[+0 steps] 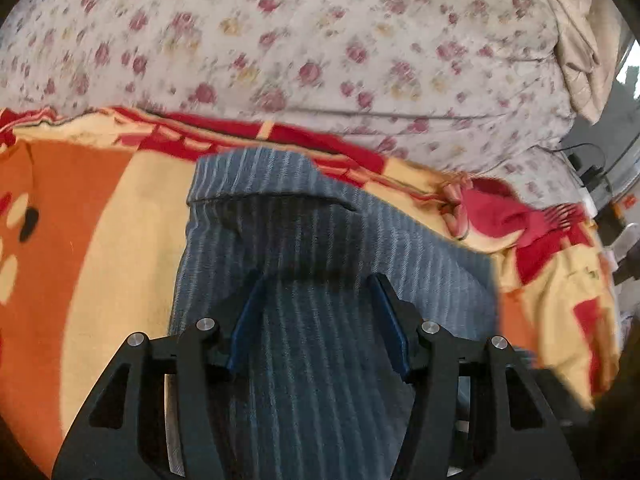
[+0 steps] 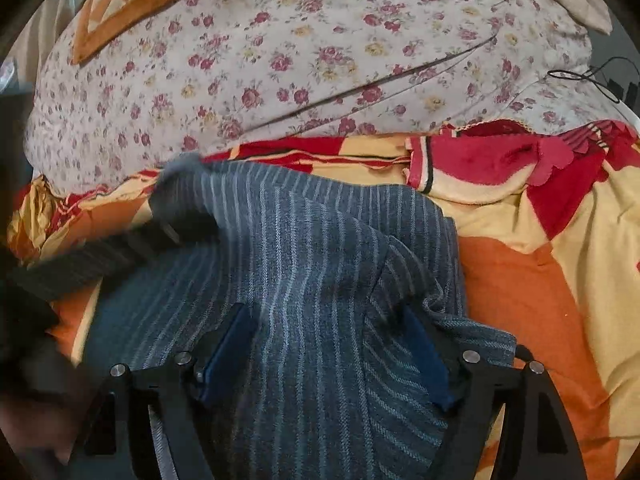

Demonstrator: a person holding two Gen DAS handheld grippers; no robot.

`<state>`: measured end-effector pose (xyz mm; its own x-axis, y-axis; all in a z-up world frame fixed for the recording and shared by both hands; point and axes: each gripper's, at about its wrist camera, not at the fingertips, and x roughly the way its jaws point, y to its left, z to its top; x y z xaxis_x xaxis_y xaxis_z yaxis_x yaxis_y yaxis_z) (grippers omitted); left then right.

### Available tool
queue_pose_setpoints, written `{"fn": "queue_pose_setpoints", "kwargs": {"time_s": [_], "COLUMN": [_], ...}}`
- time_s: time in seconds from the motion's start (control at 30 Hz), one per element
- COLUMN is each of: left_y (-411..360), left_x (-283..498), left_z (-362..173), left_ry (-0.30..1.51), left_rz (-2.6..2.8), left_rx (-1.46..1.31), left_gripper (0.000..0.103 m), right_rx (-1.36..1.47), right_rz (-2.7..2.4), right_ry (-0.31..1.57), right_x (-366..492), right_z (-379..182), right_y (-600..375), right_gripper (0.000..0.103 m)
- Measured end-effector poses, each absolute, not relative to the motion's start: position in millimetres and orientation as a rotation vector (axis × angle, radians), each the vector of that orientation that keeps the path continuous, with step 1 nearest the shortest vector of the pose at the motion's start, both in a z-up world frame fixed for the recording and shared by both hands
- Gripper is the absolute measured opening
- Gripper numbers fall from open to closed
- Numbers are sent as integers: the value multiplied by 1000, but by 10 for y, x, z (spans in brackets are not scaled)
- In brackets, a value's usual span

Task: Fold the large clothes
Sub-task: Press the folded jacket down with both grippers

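Floral bedsheet (image 2: 304,60), orange-and-red blanket (image 2: 540,280), checkered cushion (image 2: 132,4), beige quilt (image 1: 580,40)

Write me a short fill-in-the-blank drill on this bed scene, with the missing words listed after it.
1. The blue garment is patterned with pale ____.
2. It lies on an orange, cream and red ____.
3. Behind that, the pale sheet is printed with small ____.
4. In the right wrist view, an orange and cream ____ cushion sits at the top left.

Missing words: stripes; blanket; flowers; checkered
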<state>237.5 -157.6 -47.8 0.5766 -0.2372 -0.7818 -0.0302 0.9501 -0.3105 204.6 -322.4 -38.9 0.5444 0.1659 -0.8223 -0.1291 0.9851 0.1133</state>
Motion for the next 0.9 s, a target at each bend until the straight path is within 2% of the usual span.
{"fn": "queue_pose_setpoints", "kwargs": {"time_s": [0.23,0.9], "left_y": [-1703,-1671], "left_x": [2401,2392], "left_z": [-473,-486], "left_ry": [955,944], "left_rz": [-78,-97], "left_rx": [-207,-237], "left_gripper": [56,57], "right_rx": [-13,-15], "right_rz": [187,198], "right_ry": [1013,996], "right_x": [2085,2059], "right_z": [-437,-425], "right_y": [-3160,-3126], "right_gripper": [86,95]}}
